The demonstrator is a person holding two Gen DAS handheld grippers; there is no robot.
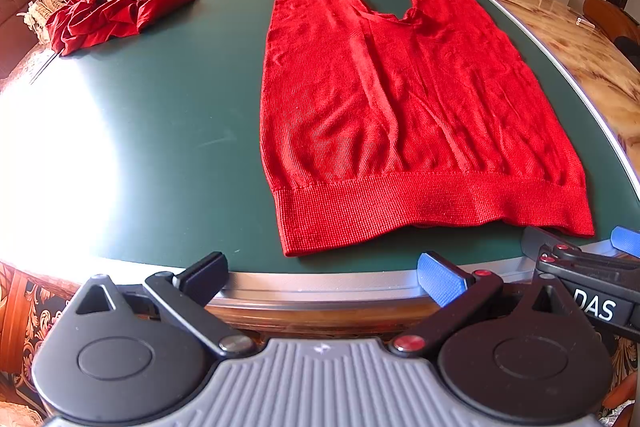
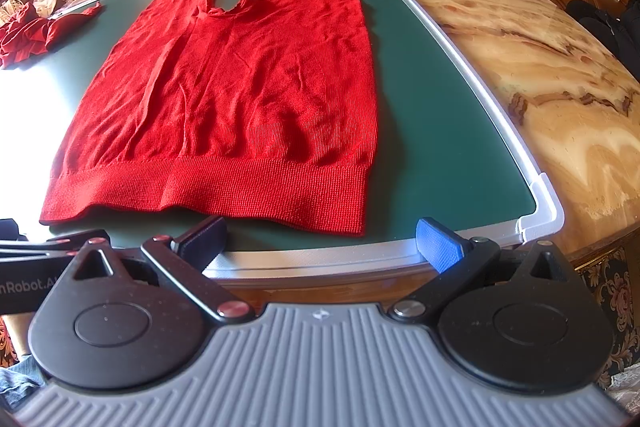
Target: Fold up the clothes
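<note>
A red knit garment (image 1: 400, 99) (image 2: 240, 95) lies flat on the green mat (image 1: 180, 115) (image 2: 432, 115), its ribbed hem toward me and its two long parts stretched to the far edge. My left gripper (image 1: 322, 275) hovers open at the mat's near edge, just short of the hem's left corner, holding nothing. My right gripper (image 2: 320, 243) is open too, just short of the hem's right corner. The right gripper (image 1: 588, 247) also shows at the right of the left wrist view.
A second red garment (image 1: 108, 15) (image 2: 36, 31) lies crumpled at the mat's far left corner. The mat sits on a marble table (image 2: 540, 67) with a silver frame. A sofa, cabinets and a seated person (image 2: 616, 11) lie beyond. Strong sun glare covers the left mat.
</note>
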